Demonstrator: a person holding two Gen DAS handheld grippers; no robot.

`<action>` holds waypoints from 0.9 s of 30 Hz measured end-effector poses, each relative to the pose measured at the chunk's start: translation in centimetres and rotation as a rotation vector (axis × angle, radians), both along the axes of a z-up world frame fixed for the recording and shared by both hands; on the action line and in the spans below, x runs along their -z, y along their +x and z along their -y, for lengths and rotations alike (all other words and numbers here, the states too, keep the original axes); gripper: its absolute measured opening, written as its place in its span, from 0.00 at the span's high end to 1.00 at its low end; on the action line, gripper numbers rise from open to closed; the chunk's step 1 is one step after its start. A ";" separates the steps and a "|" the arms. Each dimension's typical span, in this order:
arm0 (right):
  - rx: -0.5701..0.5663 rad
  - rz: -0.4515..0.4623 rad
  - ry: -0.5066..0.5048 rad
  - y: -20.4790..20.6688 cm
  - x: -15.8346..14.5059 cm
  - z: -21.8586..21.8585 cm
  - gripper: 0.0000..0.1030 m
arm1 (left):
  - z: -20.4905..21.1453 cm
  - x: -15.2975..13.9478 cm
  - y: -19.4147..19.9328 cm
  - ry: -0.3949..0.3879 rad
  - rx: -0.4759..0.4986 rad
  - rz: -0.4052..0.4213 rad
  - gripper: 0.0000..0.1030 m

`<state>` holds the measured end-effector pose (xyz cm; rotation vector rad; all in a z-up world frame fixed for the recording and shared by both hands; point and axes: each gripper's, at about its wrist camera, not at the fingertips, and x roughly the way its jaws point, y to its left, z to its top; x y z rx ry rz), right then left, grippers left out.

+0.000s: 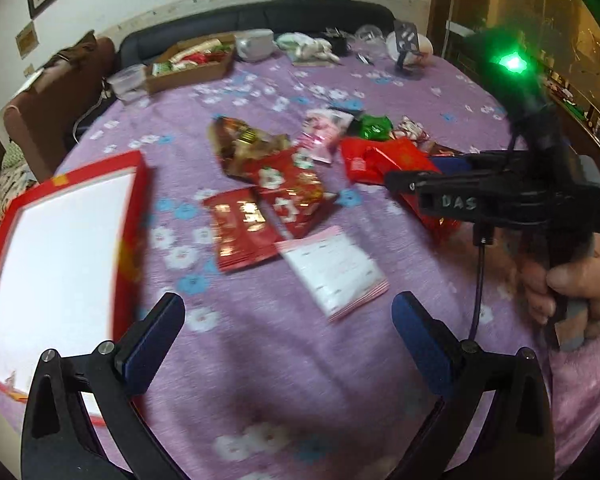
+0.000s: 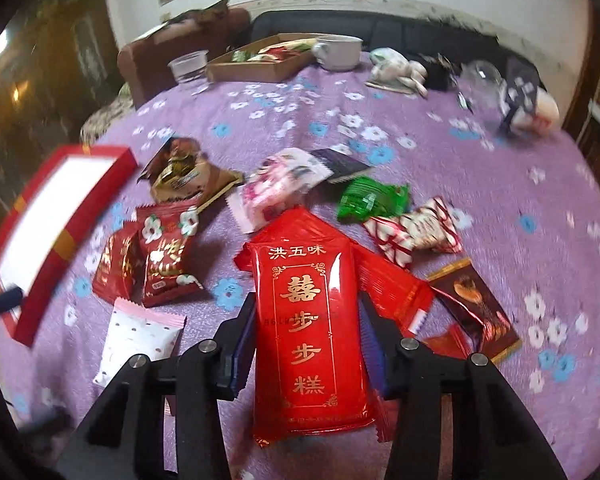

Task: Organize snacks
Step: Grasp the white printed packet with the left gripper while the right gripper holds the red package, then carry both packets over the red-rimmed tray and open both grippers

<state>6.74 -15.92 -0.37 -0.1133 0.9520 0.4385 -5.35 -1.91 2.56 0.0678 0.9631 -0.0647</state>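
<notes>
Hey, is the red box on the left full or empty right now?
Empty as far as visible: the red box shows only bare white interior, while the snack packets lie on the purple tablecloth.

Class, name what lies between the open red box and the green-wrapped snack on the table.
Right wrist view: between the red box and the green snack lie a brown-gold packet and a pink-white packet.

**Snack count on the counter**

Two hand-held grippers are in view, the left hand-held gripper (image 1: pixel 288 336) and the right hand-held gripper (image 2: pixel 308 340). One red gift box (image 2: pixel 56 216) sits at the left of the frame. One large red packet (image 2: pixel 308 320) lies at lower centre. One green packet (image 2: pixel 370 198), one red-and-white striped packet (image 2: pixel 416 230), one brown packet (image 2: pixel 474 308) and one white dotted packet (image 2: pixel 138 336) lie around it. One cardboard tray (image 2: pixel 260 66), one clear plastic cup (image 2: pixel 188 66) and one mug (image 2: pixel 338 52) stand along the top.
</notes>
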 end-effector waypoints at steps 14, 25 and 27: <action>0.100 -0.174 0.459 2.3 -0.3 5.4 0.54 | 1.4 3.1 3.0 -0.101 -0.057 -0.063 0.27; 0.093 -0.169 0.533 2.3 -0.4 5.5 0.54 | 0.5 2.5 2.2 -0.130 0.002 -0.034 0.89; 0.089 -0.171 0.549 2.3 -0.4 5.5 0.54 | -0.2 2.6 2.0 -0.153 0.003 -0.035 0.91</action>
